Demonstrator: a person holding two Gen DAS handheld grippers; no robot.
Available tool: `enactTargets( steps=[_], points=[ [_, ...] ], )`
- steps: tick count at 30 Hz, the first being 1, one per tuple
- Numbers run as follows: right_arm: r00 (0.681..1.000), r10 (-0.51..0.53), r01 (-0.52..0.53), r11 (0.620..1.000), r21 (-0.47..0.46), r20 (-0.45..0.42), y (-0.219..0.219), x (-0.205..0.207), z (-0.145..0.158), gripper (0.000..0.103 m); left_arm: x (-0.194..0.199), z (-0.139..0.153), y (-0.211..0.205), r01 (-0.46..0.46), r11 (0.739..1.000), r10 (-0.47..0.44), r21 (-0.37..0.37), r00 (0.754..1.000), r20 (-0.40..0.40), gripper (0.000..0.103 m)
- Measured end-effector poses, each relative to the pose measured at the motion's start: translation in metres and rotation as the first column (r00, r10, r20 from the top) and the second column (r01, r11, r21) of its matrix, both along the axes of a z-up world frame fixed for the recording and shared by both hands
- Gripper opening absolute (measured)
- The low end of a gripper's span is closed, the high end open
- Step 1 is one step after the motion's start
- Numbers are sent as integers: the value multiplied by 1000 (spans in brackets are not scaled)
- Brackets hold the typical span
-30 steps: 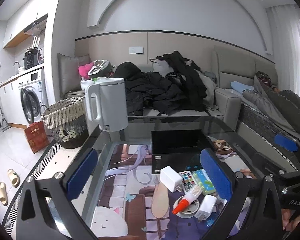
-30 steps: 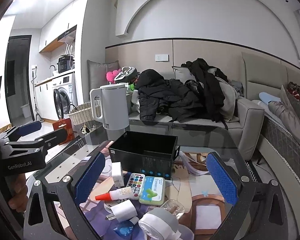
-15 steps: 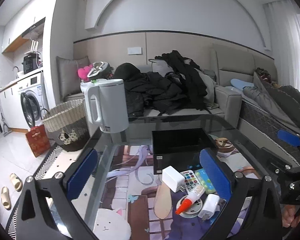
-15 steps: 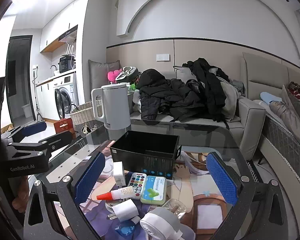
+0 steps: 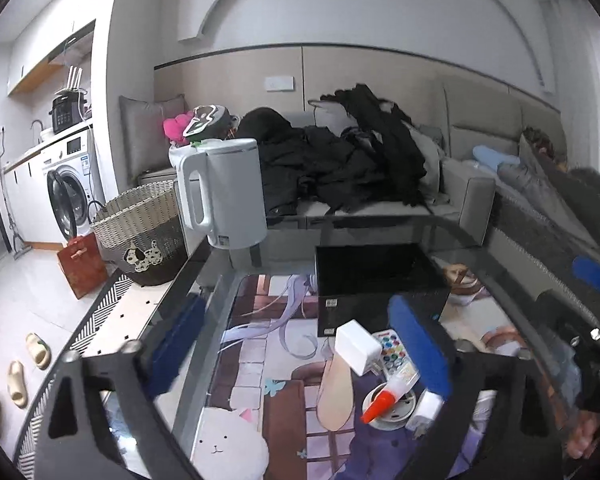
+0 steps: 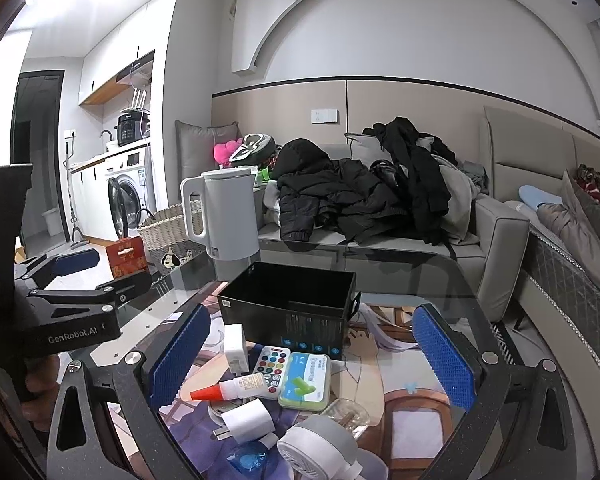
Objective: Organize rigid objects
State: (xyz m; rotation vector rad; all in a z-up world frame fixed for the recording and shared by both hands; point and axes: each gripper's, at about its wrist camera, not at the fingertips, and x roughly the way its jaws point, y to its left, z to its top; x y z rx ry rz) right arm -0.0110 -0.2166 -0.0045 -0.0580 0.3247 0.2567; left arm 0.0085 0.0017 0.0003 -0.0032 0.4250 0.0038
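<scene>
The white cube-shaped plastic charger (image 6: 234,347) (light, rigid, slick) is best pinched across flat sides; both tongs (image 6: 308,354) gape empty.

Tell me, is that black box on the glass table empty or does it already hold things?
Empty, as far as shows. The black box stands open-topped, its visible inside dark and bare, while the small items lie outside, in front of it.

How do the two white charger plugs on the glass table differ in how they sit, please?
The taller white charger stands upright just left of the black box; the squat white charger lies on its side nearer the camera, prongs pointing left. The taller one stands beside the remote's far end, while the squat one lies below the glue bottle. Both are white, blocky and ungripped.
</scene>
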Motion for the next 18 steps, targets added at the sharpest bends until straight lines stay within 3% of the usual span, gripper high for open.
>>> enactTargets(
  steps=[4, 9, 14, 18],
  points=[
    [1000, -3, 3, 1000, 4, 2, -1, 0, 1, 103, -6, 6, -4, 6, 1000, -6, 12, 999, 37, 103],
    [1000, -5, 5, 1000, -3, 1, 0, 2, 1, 103, 1, 5, -6, 21, 1000, -21, 3, 1000, -11, 103],
    [1000, -4, 4, 1000, -9, 10, 2, 0, 2, 103, -8, 12, -8, -71, 995, 67, 67, 996, 65, 103],
    [1000, -9, 9, 1000, 6, -1, -3, 1, 0, 103, -6, 11, -10, -33, 997, 29, 74, 998, 57, 103]
  ],
)
